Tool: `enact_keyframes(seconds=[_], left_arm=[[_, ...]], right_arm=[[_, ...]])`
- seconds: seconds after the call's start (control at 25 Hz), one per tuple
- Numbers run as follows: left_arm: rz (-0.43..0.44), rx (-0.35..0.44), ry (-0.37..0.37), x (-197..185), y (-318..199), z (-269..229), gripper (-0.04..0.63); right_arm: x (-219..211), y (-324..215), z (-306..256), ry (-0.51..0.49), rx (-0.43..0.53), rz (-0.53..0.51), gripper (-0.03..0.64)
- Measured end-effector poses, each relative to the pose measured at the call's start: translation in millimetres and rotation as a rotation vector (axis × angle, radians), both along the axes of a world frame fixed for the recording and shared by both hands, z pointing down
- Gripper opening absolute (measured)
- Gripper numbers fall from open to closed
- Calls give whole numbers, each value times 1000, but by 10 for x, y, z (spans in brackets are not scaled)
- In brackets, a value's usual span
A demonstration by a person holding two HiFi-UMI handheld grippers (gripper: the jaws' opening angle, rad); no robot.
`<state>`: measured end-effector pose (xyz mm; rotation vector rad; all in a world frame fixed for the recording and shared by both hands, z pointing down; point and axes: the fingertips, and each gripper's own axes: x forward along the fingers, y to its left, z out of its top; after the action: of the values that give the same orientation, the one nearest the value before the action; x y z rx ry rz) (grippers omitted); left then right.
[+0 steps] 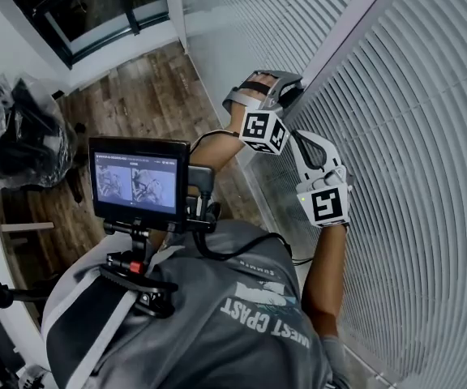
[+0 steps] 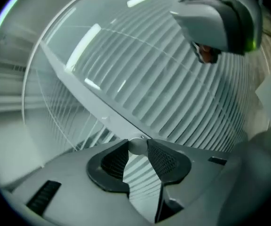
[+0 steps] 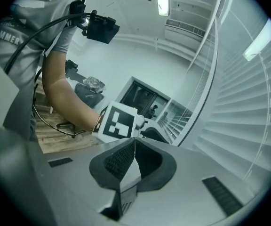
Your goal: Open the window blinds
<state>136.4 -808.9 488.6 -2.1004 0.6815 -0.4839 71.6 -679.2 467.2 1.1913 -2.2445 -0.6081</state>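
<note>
Window blinds [image 1: 412, 136] fill right wall; white mullion [image 1: 349, 29] divides panels. Wood floor [image 1: 136, 104] open at left, dark bags [image 1: 23, 132] at its edge. Left gripper [image 2: 137, 149] clamped on pale round rod [image 2: 137, 145] at mullion. Right gripper [image 3: 134, 141] jaws together, empty, beside slats.

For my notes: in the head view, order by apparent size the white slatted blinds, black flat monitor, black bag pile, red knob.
White slatted blinds
Black flat monitor and black bag pile: alike, monitor nearer, so unranked
Red knob
</note>
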Motion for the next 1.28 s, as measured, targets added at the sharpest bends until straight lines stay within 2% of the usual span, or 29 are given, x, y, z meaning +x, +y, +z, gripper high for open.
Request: enact_keyframes(seconds=[0.04, 0.08, 0.16, 0.2, 0.24, 0.28, 0.36, 0.48, 0.56, 0.6, 0.64, 0.76, 0.8, 0.84, 0.92, 1.0, 1.04, 1.08, 1.12, 1.16, 1.28], left_arm=[[19, -131, 79, -10, -20, 21, 126], [51, -310, 189, -28, -43, 40, 127], [138, -708, 459, -85, -72, 34, 161], [174, -858, 575, -115, -73, 8, 164], [195, -950, 658, -138, -69, -27, 164], [203, -989, 706, -149, -62, -65, 164], [200, -985, 736, -143, -44, -130, 127], [205, -995, 762, -150, -40, -160, 126], [204, -958, 726, -156, -40, -171, 126], [190, -878, 661, -150, -29, -171, 126], [163, -744, 556, -139, -11, -163, 126], [39, -161, 116, -73, 66, -101, 126], [12, -12, 5, -49, 88, -80, 126], [0, 73, -59, -32, 101, -65, 126], [1, 124, -96, -22, 110, -58, 126], [8, 127, -92, -22, 113, -66, 126], [15, 109, -75, -23, 114, -62, 126], [28, 59, -38, -26, 112, -50, 126], [50, -41, 30, -33, 104, -35, 126], [81, -195, 134, -47, 89, -29, 126], [197, -759, 549, -119, 34, -143, 147]], right_arm=[[-3, 3, 1, 0, 0, 0, 2], [-6, 9, 5, -2, -1, -1, 2], [-13, 25, 20, -7, -4, -1, 2], [-16, 33, 30, -7, -6, 0, 2], [-17, 40, 35, -5, -8, 0, 2], [-17, 46, 34, -3, -9, 1, 2], [-14, 54, 14, 1, -12, 0, 2], [-27, 56, -19, -1, -11, -4, 2], [-38, 51, -25, 0, -7, -7, 2], [-41, 49, -21, 1, -6, -7, 2], [-44, 48, -15, 1, -6, -8, 2], [-41, 46, 1, -4, -3, -8, 2], [-36, 46, 7, -4, -3, -8, 2], [-33, 45, 14, -4, -3, -7, 2], [-30, 43, 16, -5, -3, -7, 2], [-30, 44, 10, -7, -6, -7, 2], [-31, 47, 13, -7, -7, -6, 2], [-31, 51, 23, -6, -8, -4, 2], [-33, 54, 36, -4, -9, -3, 2], [-34, 57, 49, -3, -10, -1, 2], [-29, 65, 43, -1, -11, 0, 2]])
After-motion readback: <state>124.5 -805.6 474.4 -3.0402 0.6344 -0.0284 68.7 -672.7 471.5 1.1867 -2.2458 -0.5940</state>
